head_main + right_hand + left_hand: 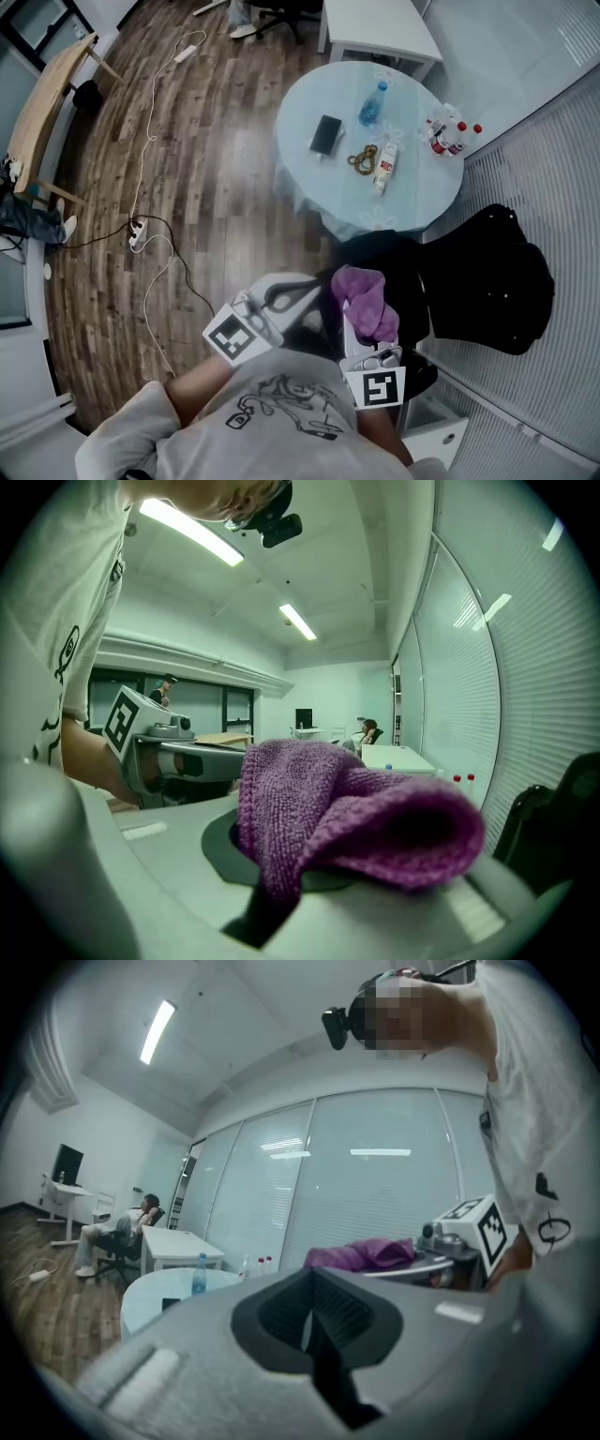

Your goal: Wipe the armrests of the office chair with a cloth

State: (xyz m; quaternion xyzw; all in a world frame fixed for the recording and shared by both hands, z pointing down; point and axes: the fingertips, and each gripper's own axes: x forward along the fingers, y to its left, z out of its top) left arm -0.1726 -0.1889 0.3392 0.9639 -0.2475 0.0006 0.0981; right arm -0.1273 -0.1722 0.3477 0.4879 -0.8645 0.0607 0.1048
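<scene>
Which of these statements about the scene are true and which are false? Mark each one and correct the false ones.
1. The right claw grips a purple cloth. True.
2. The left claw holds a second cloth. False: it is shut, with nothing between its jaws.
3. A phone lies on the round table. True.
4. The blue bottle lies on the floor. False: it stands upright on the round table.
</scene>
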